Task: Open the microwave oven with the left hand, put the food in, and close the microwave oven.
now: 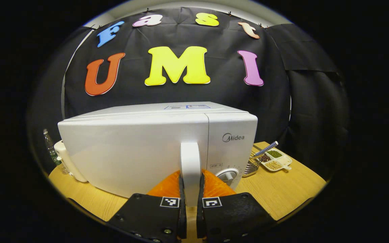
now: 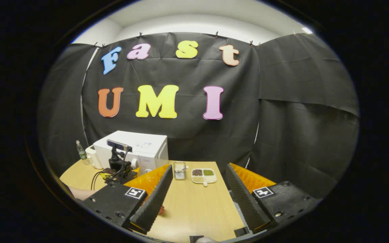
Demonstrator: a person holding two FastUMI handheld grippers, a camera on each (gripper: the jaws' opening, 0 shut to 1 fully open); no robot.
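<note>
The white microwave (image 1: 140,148) stands on the wooden table (image 1: 282,192), its door flush with the control panel. My left gripper (image 1: 191,179) is shut on the door's upright white handle (image 1: 190,158), one finger on each side. In the right gripper view the microwave (image 2: 147,148) sits at the far left, with the left gripper (image 2: 118,168) in front of it. My right gripper (image 2: 199,166) hangs open over the table (image 2: 194,209), nothing between its fingers. A small red item (image 2: 161,210), perhaps the food, lies beside its left finger, mostly hidden.
A divided tray of beans (image 1: 275,160) and a small wire basket (image 1: 251,166) stand right of the microwave; a striped stick (image 1: 266,148) rests over them. A bottle (image 1: 50,146) and a white jug (image 1: 67,162) stand at its left. The black cloth wall is close behind.
</note>
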